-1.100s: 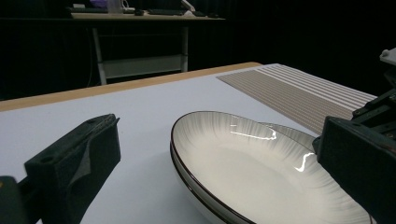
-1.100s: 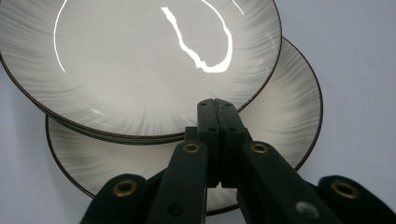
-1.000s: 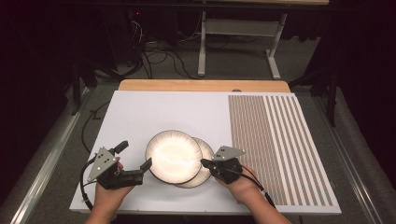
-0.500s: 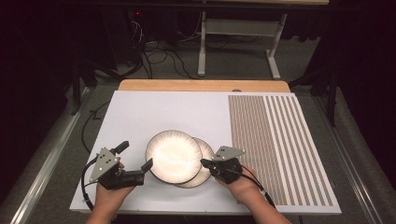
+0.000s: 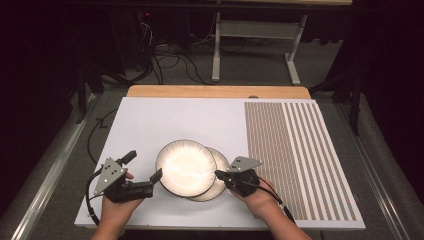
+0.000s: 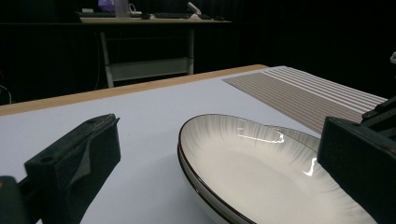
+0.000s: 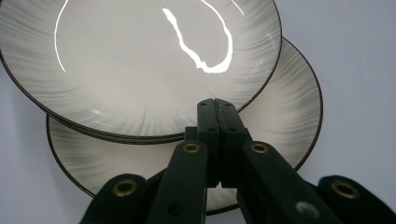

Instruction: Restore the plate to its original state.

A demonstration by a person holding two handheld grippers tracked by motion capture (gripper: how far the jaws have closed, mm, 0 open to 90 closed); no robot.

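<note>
Top plate [image 5: 185,167] between wide-jawed left tool [image 5: 145,174] and closed right tool [image 5: 218,175].

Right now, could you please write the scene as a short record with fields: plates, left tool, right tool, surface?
plates: top plate lies offset over the lower plate, both white with dark rims
left tool: left tool open, jaws either side of the top plate's rim
right tool: right tool shut, tips over the plates' overlap
surface: white board with striped mat
</note>
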